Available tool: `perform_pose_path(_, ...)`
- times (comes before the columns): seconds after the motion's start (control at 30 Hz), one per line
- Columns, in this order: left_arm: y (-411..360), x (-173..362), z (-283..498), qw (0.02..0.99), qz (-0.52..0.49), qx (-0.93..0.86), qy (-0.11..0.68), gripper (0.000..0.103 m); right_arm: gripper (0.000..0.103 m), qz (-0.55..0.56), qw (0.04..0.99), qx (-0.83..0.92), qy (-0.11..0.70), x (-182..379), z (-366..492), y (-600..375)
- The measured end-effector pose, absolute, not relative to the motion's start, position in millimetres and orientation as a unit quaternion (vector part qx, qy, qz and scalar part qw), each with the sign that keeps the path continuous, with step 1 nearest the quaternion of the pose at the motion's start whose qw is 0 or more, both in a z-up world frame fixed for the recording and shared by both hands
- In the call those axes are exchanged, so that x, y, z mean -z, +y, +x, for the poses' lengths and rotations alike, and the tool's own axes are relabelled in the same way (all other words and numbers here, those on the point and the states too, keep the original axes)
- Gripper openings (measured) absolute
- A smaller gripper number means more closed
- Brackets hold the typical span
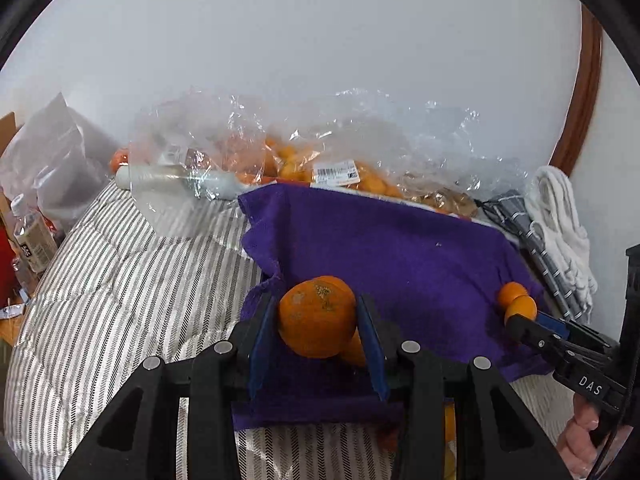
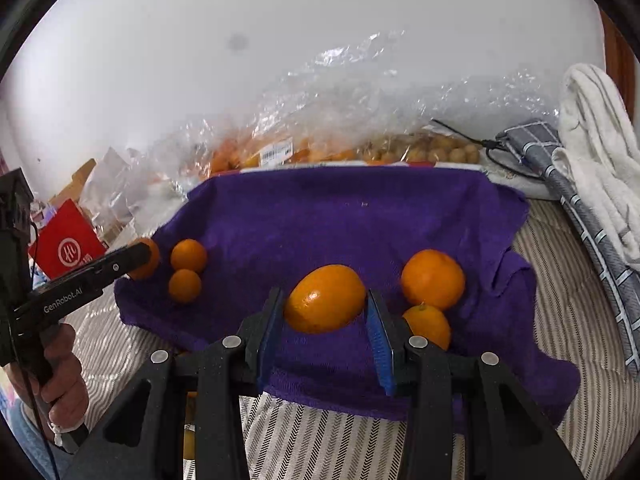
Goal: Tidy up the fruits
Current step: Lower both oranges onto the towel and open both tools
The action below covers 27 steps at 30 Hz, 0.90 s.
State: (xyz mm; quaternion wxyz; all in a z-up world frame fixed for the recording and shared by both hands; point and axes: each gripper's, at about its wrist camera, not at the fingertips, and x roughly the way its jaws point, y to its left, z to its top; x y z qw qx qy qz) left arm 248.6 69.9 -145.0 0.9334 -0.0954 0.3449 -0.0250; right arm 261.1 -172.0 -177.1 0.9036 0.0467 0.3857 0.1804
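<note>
Purple towel (image 2: 360, 220) – orange (image 2: 325, 298) clamped (right gripper (image 2: 325, 320))

Oranges (image 2: 433, 279) on towel (image 2: 360, 216); bags (image 2: 320, 128) behind.

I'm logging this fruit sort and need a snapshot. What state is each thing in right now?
Left gripper: shut on a blemished orange, over the cloth.
Right gripper: shut on a smooth orange.
Purple cloth: spread out, rumpled at the edges.
Two small oranges: lying loose on the cloth, touching.
Two larger oranges: lying loose on the cloth.
Plastic bags: crumpled, fruit inside.
White towel: bunched.
</note>
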Motion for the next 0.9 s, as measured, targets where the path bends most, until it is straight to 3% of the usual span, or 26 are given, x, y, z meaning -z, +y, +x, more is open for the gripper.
perform_pose_path(0.7, 62, 159, 255, 0.924, -0.082, 0.011, 0.373, 0.039, 0.042, 0.017, 0.89, -0.176, 0.42, 201, 270, -158)
perform_pose_path(0.9, 67, 154, 252, 0.926, -0.1, 0.02, 0.364, 0.043, 0.06, 0.01, 0.897, -0.171, 0.407, 195, 264, -158)
